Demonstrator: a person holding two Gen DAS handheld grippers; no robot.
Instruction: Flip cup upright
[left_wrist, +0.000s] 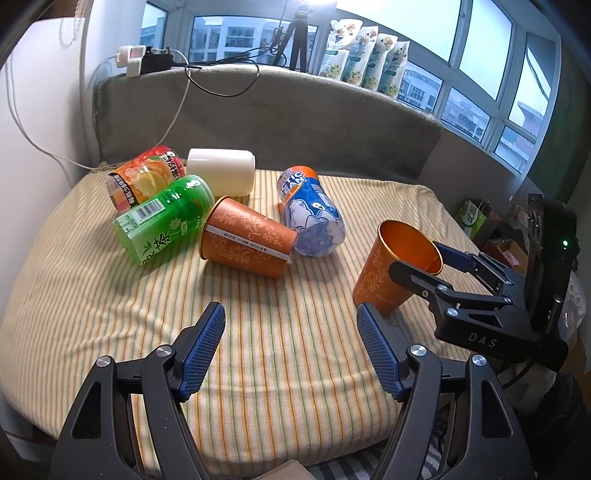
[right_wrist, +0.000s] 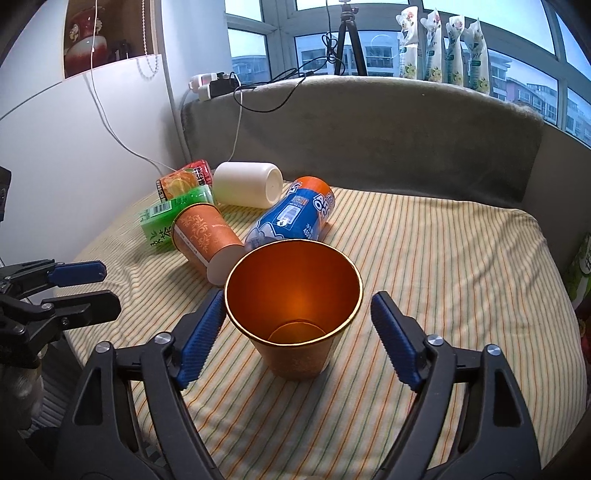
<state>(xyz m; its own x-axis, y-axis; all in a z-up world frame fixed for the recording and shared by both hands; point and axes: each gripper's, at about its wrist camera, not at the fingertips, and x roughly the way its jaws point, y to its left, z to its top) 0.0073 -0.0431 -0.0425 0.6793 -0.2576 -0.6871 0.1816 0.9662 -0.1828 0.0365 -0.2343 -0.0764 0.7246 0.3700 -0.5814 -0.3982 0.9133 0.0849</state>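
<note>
OK, orange cup (right_wrist: 293, 306) stands upright btwn the right gripper (right_wrist: 295, 325)'s spread jaws, pads not touching, axis vertical, mouth up; left gripper (left_wrist: 291, 347) also wide open, farther off; second orange cup (left_wrist: 247, 238) lies on its side far-left on the striped cushion (left_wrist: 258, 369), by a window.

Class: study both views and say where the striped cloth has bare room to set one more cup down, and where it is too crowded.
Bare striped cloth lies right of the upright orange cup, out to the grey backrest. Another free patch lies before the left gripper, near the front edge. It is crowded at the back left, where the lying orange cup, green can, blue bottle and white cup cluster.
</note>
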